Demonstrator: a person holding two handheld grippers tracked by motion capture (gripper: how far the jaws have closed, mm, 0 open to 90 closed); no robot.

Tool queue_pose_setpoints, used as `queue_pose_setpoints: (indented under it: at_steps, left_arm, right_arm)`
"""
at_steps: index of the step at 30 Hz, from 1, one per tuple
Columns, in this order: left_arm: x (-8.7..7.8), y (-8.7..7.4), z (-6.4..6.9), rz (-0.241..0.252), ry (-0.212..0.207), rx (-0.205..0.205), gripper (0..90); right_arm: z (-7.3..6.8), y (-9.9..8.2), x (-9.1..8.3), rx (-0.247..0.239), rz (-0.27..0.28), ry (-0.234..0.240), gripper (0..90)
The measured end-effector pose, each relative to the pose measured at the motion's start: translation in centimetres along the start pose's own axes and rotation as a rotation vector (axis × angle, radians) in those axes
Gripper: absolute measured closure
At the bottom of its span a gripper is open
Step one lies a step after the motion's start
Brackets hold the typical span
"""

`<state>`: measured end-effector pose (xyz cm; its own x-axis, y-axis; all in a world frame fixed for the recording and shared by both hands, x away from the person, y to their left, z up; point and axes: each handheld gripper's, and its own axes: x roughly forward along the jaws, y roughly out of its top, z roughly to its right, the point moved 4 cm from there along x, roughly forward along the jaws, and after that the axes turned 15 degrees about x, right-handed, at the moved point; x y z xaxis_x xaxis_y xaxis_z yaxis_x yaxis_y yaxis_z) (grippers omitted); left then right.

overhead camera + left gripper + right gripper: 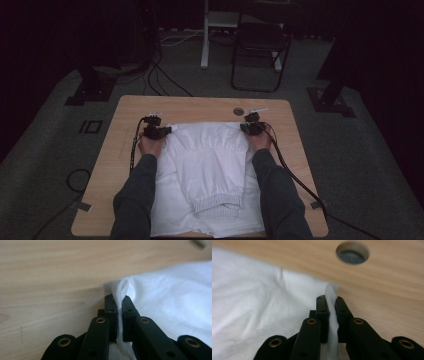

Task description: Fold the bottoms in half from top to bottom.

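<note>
A white garment (207, 170) with an elastic waistband lies folded on the wooden table (125, 112). My left gripper (159, 131) sits at its far left corner, and in the left gripper view the left gripper (119, 300) is shut on a pinched fold of the white cloth (175, 290). At the far right corner is my right gripper (250, 127). Its own view shows the right gripper (330, 300) shut on a ridge of the same cloth (249, 305), which stands up between the black jaws. Both forearms in grey sleeves flank the garment.
A round cable hole (238, 111) lies in the table just beyond the right gripper, seen close as the hole (353, 252). Cables (295, 175) trail back along both arms. A folding chair (260, 45) and stand bases stand on the carpet beyond the table.
</note>
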<state>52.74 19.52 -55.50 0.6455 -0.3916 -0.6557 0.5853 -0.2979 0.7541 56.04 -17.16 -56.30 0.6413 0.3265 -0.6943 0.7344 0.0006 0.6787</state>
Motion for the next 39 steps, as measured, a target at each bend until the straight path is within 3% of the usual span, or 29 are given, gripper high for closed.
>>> queue_pose_setpoints:
  at_steps: [2, 3, 5, 6, 7, 9, 15, 17, 21, 27, 32, 33, 35, 36, 37, 38, 39]
  left_arm:
    - [-0.4, 0.2, -0.1, 0.024, -0.014, -0.013, 86.7]
    - [-1.2, 0.7, -0.2, 0.067, -0.032, -0.028, 86.7]
    - [-2.0, 1.4, -0.2, 0.114, -0.051, -0.036, 86.7]
    - [-2.0, 1.4, -0.2, 0.114, -0.051, -0.036, 86.8]
    - [-2.9, 2.1, 0.0, 0.16, -0.063, -0.034, 86.7]
    - [-3.8, 2.6, 0.2, 0.189, -0.078, -0.026, 86.7]
    - [-6.2, 2.7, 0.9, 0.223, -0.101, 0.046, 86.6]
    - [-7.9, 2.4, 1.5, 0.253, -0.124, 0.078, 86.6]
    - [-9.1, 2.0, 2.3, 0.276, -0.143, 0.099, 86.5]
    - [-11.9, 0.2, 3.8, 0.336, -0.186, 0.116, 86.3]
    - [-13.2, -2.1, 4.9, 0.33, -0.221, 0.131, 85.8]
    - [-13.6, -3.6, 5.4, 0.311, -0.241, 0.134, 85.8]
    - [-13.8, -5.1, 5.9, 0.283, -0.253, 0.147, 85.7]
    - [-13.8, -5.1, 5.9, 0.283, -0.253, 0.147, 85.7]
    - [-13.8, -6.5, 6.4, 0.253, -0.272, 0.15, 85.7]
    - [-13.8, -6.5, 6.4, 0.253, -0.272, 0.15, 85.7]
    - [-13.6, -7.9, 7.0, 0.22, -0.285, 0.151, 85.7]
  right_arm:
    - [0.3, 0.3, -0.6, 0.024, 0.022, 0.026, 84.7]
    - [0.9, 1.0, -1.8, 0.068, 0.056, 0.08, 85.0]
    - [1.3, 1.6, -3.0, 0.074, 0.083, 0.11, 85.2]
    - [1.3, 1.6, -3.0, 0.074, 0.083, 0.11, 85.2]
    - [1.5, 2.1, -4.2, 0.06, 0.114, 0.131, 85.2]
    - [1.5, 2.5, -5.5, 0.048, 0.15, 0.154, 85.2]
    - [1.3, 2.4, -8.1, 0.012, 0.205, 0.208, 85.2]
    - [1.1, 1.2, -10.3, -0.041, 0.233, 0.246, 85.1]
    - [1.0, 0.4, -11.7, -0.05, 0.252, 0.272, 85.1]
    - [0.6, -2.2, -14.3, -0.082, 0.275, 0.308, 85.1]
    - [0.4, -4.4, -15.7, -0.1, 0.274, 0.329, 85.1]
    - [0.3, -5.8, -16.2, -0.105, 0.264, 0.343, 85.0]
    - [0.3, -7.2, -16.6, -0.113, 0.248, 0.347, 85.0]
    - [0.3, -7.2, -16.6, -0.113, 0.248, 0.347, 85.0]
    - [0.4, -8.6, -16.6, -0.11, 0.225, 0.355, 84.9]
    - [0.5, -9.3, -16.5, -0.111, 0.211, 0.348, 84.9]
    - [0.6, -10.0, -16.4, -0.106, 0.197, 0.344, 84.9]
